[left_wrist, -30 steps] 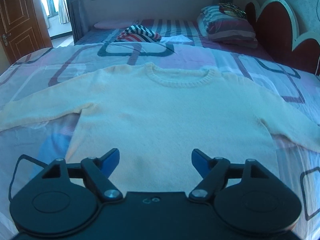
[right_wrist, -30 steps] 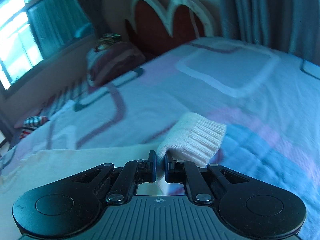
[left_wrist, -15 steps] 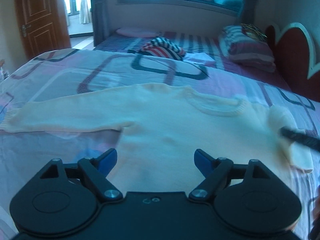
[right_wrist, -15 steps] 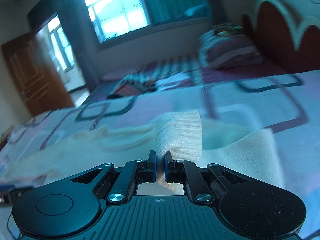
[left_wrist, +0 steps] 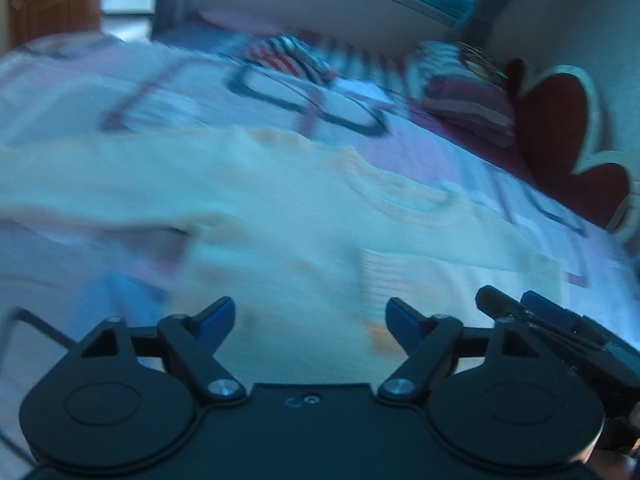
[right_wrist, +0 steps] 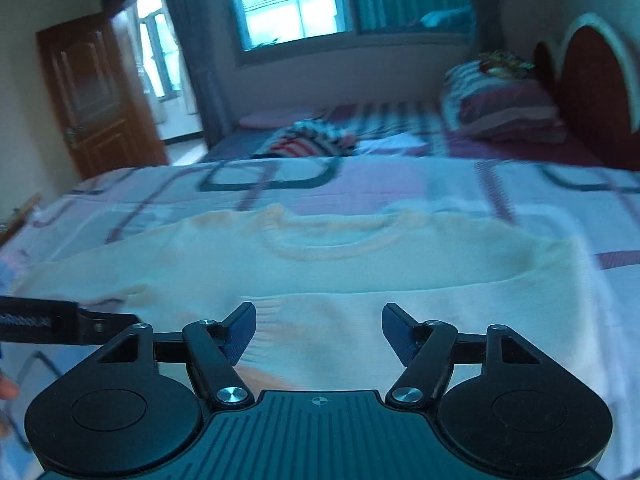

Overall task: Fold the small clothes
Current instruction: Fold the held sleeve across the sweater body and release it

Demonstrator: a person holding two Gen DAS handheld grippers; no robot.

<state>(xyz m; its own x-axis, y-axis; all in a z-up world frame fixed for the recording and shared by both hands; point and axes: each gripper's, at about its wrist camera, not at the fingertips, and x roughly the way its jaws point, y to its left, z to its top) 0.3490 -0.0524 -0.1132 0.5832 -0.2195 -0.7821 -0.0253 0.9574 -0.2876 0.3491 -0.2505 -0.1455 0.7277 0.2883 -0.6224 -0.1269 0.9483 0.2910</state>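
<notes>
Blurry cream knitted sweater (right_wrist: 360,264) on the patterned bed (right_wrist: 360,184).
Left tool (left_wrist: 310,322) and right tool (right_wrist: 319,330) both spread wide, holding nothing.

A bed is covered by a patterned bedspread (right_wrist: 360,192) with dark rectangular outlines. A striped pillow (right_wrist: 504,108) is placed against a red headboard (right_wrist: 592,92). A striped bundle (right_wrist: 308,142) is seen beyond the bedspread. A window (right_wrist: 288,4) and a wooden door (right_wrist: 92,96) are located behind.

Right gripper (right_wrist: 319,326) fingers (right_wrist: 240,330) spread above cream sweater (right_wrist: 360,264).
</notes>
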